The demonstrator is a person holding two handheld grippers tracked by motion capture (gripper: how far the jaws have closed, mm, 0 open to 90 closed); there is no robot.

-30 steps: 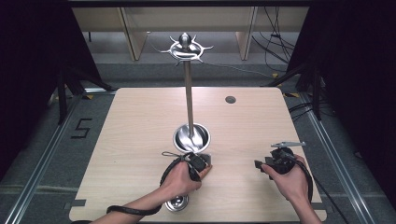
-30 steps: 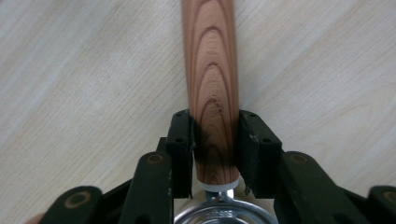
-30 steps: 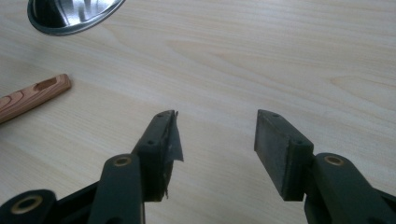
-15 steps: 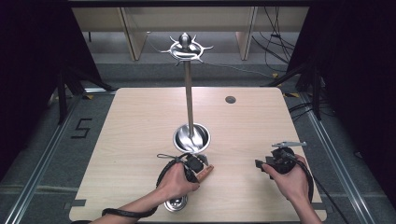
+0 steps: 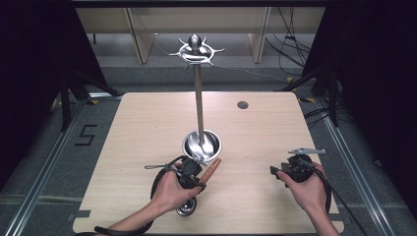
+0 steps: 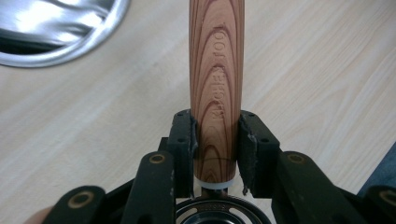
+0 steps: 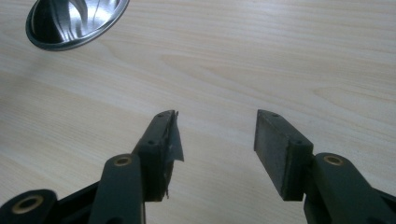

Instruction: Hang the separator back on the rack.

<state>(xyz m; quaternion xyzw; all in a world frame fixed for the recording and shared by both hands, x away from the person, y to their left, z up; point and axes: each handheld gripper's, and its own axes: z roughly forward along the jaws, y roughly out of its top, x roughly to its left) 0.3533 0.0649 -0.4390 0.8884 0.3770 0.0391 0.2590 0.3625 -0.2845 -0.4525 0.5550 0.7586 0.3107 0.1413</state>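
Observation:
My left gripper (image 5: 195, 173) is shut on the wooden handle (image 6: 217, 70) of a kitchen tool. In the high view the handle (image 5: 212, 168) points up and right, ending just beside the stand's shiny bowl base (image 5: 202, 145). The tool's round metal head (image 5: 186, 210) lies near the table's front edge, below the person's left hand. A thin metal pole (image 5: 198, 98) rises from the base to a crown of hooks (image 5: 195, 50). At the front right my right gripper (image 5: 275, 172) is held open over bare wood, its jaws well apart in the right gripper view (image 7: 217, 133).
A small dark round spot (image 5: 242, 104) marks the light wooden table (image 5: 147, 128) at the back right. The bowl base shows at the top left of both gripper views (image 6: 56, 28) (image 7: 74, 18). Dark floor and metal rails lie beyond the table's edges.
The left hand has shifted slightly up and right with the tool, so the wooden handle's end now shows beside the bowl base. The right gripper has stayed put.

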